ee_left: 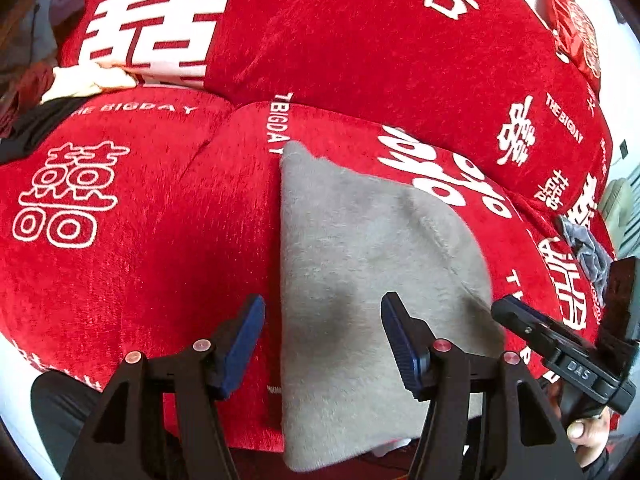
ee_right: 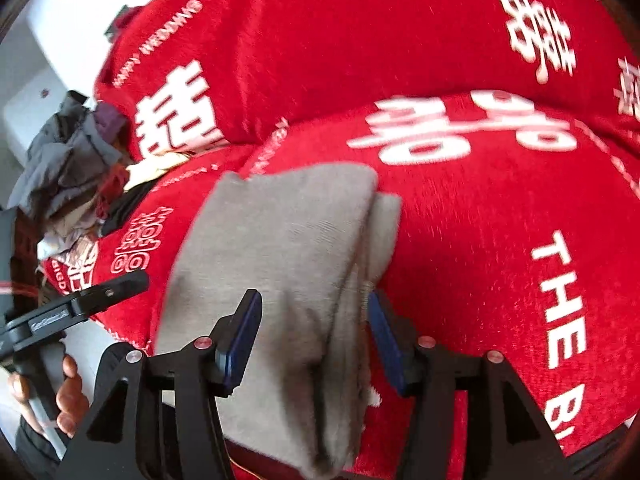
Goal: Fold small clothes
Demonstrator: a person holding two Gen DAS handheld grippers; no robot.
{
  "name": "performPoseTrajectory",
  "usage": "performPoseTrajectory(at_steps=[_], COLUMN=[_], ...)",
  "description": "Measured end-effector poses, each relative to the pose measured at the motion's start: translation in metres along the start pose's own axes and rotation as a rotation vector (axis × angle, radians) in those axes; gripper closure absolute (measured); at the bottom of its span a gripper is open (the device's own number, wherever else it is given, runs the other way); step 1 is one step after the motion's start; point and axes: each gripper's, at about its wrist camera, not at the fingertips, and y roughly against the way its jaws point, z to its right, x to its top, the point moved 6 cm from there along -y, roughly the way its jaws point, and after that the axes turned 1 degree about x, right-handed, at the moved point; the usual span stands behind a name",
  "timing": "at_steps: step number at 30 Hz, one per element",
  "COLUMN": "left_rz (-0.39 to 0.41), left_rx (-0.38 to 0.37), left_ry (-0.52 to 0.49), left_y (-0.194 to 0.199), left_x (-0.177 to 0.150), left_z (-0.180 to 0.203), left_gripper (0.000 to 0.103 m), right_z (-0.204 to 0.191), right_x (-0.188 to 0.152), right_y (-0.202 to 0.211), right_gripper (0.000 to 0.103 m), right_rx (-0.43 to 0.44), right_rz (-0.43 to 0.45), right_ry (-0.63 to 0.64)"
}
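A grey fleece garment [ee_left: 360,264] lies folded lengthwise on the red sofa seat [ee_left: 140,220]; it also shows in the right wrist view [ee_right: 280,248]. My left gripper [ee_left: 322,336] is open above the garment's near left edge, holding nothing. My right gripper [ee_right: 314,334] is open above the garment's near right edge, its fingers astride the fold, gripping nothing. The right gripper also shows at the right of the left wrist view [ee_left: 560,344]. The left gripper shows at the left of the right wrist view [ee_right: 76,304].
The sofa has red cushions with white characters [ee_left: 360,40]. A pile of other clothes [ee_right: 76,168] sits at the sofa's left end. A small grey cloth [ee_left: 588,248] lies at the right end. A red box [ee_left: 572,28] is at the back right.
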Motion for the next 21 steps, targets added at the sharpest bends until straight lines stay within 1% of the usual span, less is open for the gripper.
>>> performPoseTrajectory(at_steps=[2, 7, 9, 11, 12, 14, 15, 16, 17, 18, 21], left_rz=[-0.009, -0.053, -0.051, -0.051, -0.057, -0.102, -0.161, -0.192, -0.195, -0.179, -0.151], left_rx=[0.012, 0.044, 0.045, 0.048, 0.068, 0.152, 0.198, 0.193, 0.177, 0.142, 0.093], left_ry=[-0.024, -0.089, -0.121, -0.154, -0.169, -0.213, -0.229, -0.227, -0.217, -0.192, -0.163], left_y=[0.001, -0.005, -0.001, 0.001, 0.000, -0.016, -0.029, -0.036, -0.038, -0.032, -0.016], left_x=[-0.003, -0.017, -0.023, -0.031, -0.034, -0.046, -0.054, -0.058, -0.060, -0.060, -0.059], left_z=[0.007, 0.026, 0.032, 0.039, 0.041, 0.038, 0.032, 0.028, 0.024, 0.020, 0.013], left_gripper=[0.041, 0.041, 0.041, 0.041, 0.041, 0.041, 0.041, 0.041, 0.041, 0.041, 0.041], right_z=[-0.011, -0.034, -0.037, -0.034, -0.031, -0.020, -0.015, -0.010, -0.005, -0.003, -0.001], right_x=[-0.003, -0.025, -0.033, -0.039, -0.043, -0.054, -0.058, -0.063, -0.068, -0.071, -0.072], right_y=[0.010, 0.028, 0.032, 0.029, 0.023, 0.007, 0.000, -0.007, -0.012, -0.011, -0.001], right_gripper=[0.044, 0.044, 0.044, 0.044, 0.044, 0.044, 0.044, 0.044, 0.044, 0.044, 0.044], right_rx=[0.009, 0.035, 0.081, 0.141, 0.186, 0.249, 0.246, 0.229, 0.208, 0.217, 0.253], right_rz=[0.017, 0.010, -0.003, -0.031, -0.068, -0.144, -0.174, -0.202, -0.229, -0.234, -0.197], right_ry=[0.039, 0.172, 0.187, 0.165, 0.140, 0.076, 0.059, 0.050, 0.048, 0.046, 0.057])
